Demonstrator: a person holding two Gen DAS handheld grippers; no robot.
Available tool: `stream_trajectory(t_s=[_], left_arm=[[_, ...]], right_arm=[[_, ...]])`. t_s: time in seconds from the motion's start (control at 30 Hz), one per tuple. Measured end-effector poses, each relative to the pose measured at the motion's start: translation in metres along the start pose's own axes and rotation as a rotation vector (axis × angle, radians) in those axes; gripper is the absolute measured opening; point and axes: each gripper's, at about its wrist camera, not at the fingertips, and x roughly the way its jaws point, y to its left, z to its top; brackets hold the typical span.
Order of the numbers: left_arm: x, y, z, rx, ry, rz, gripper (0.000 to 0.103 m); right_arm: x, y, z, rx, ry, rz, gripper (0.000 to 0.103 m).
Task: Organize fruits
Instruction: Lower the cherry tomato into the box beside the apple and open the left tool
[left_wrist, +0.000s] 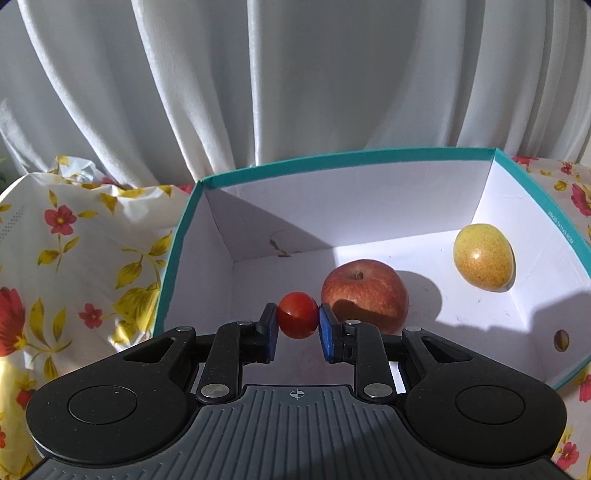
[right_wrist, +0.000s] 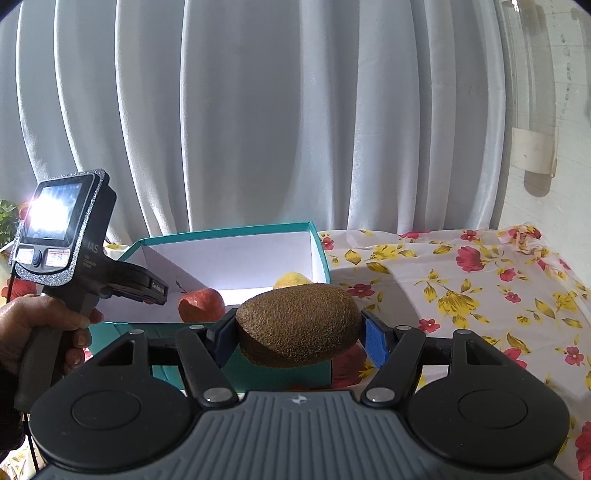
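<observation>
My left gripper (left_wrist: 297, 325) is shut on a small red tomato (left_wrist: 297, 314) and holds it over the inside of a teal-rimmed white box (left_wrist: 332, 160). A red apple (left_wrist: 365, 293) and a yellow fruit (left_wrist: 484, 256) lie on the box floor. My right gripper (right_wrist: 299, 332) is shut on a brown kiwi (right_wrist: 298, 330) and holds it above the box's near right corner (right_wrist: 317, 254). In the right wrist view the apple (right_wrist: 201, 304) and yellow fruit (right_wrist: 291, 280) show inside the box, and the left gripper's body (right_wrist: 74, 258) is at the left, its fingers hidden.
A floral tablecloth (right_wrist: 461, 288) covers the table around the box. White curtains (left_wrist: 295, 74) hang right behind it. Crumpled cloth (left_wrist: 74, 177) rises at the box's left. A white wall (right_wrist: 554, 147) stands at the far right.
</observation>
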Motion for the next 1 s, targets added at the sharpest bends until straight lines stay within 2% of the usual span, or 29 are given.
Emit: stream_trajectory(t_s=[0.37, 0.77, 1.0], left_arm=[[0.022, 0.002, -0.007, -0.013, 0.083, -0.002, 0.026], [0.025, 0.001, -0.005, -0.007, 0.092, -0.020, 0.026], [0.025, 0.001, -0.005, -0.004, 0.094, -0.027, 0.030]], right_arm=[[0.006, -0.005, 0.001, 0.031, 0.007, 0.004, 0.068], [0.014, -0.004, 0.002, 0.027, 0.017, 0.012, 0.068], [0.015, -0.003, 0.003, 0.015, 0.012, 0.000, 0.068]])
